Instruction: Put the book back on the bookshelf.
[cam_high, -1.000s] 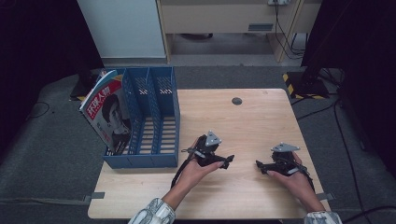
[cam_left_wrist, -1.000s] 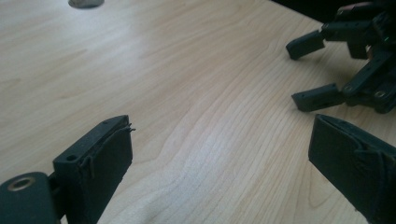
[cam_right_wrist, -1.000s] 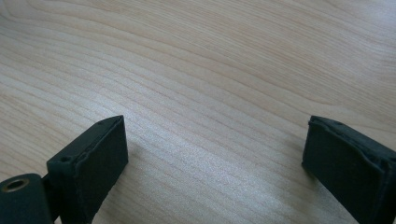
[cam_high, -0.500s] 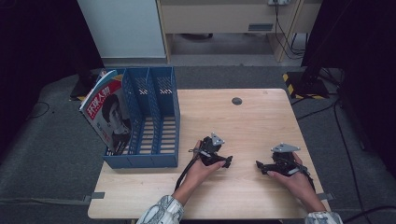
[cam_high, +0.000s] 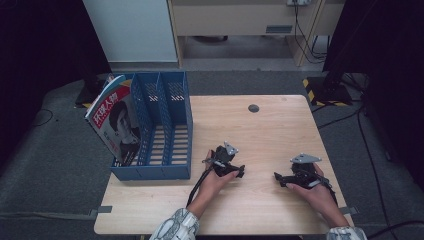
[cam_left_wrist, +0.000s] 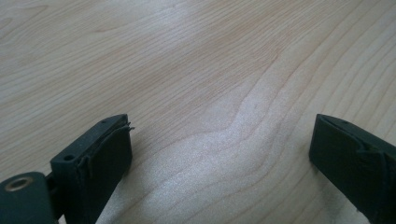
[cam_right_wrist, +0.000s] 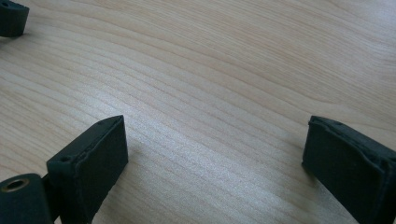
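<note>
Magazine: a magazine (cam_high: 116, 123) with a portrait on its cover stands in the leftmost slot of the blue file rack (cam_high: 176, 131), at the table's left side. It leans outward to the left, so its top edge overhangs the rack's left wall. Its long axis runs from the rack's near floor up and away, and the cover faces left and upward.

File rack: three slots run side by side, their long axis going from the near edge toward the far edge of the table (cam_high: 270, 125). The open tops face up. The middle and right slots hold nothing that can be seen.

Left gripper: the left gripper (cam_high: 239, 172) lies low over bare wood just right of the rack's near corner, well apart from the magazine. Its tips point right, toward the other hand. In the left gripper view (cam_left_wrist: 219, 154) the two black jaws stand wide apart with plain tabletop between them, holding nothing.

Cable: a black cable (cam_high: 198, 182) trails from that gripper back along the forearm.

Right gripper: the right gripper (cam_high: 278, 176) sits near the table's right front, its tips pointing left. In the right gripper view (cam_right_wrist: 215, 154) the jaws are spread wide over wood grain, nothing between them.

Table mark: a small dark round spot (cam_high: 253, 108) sits near the far edge.
</note>
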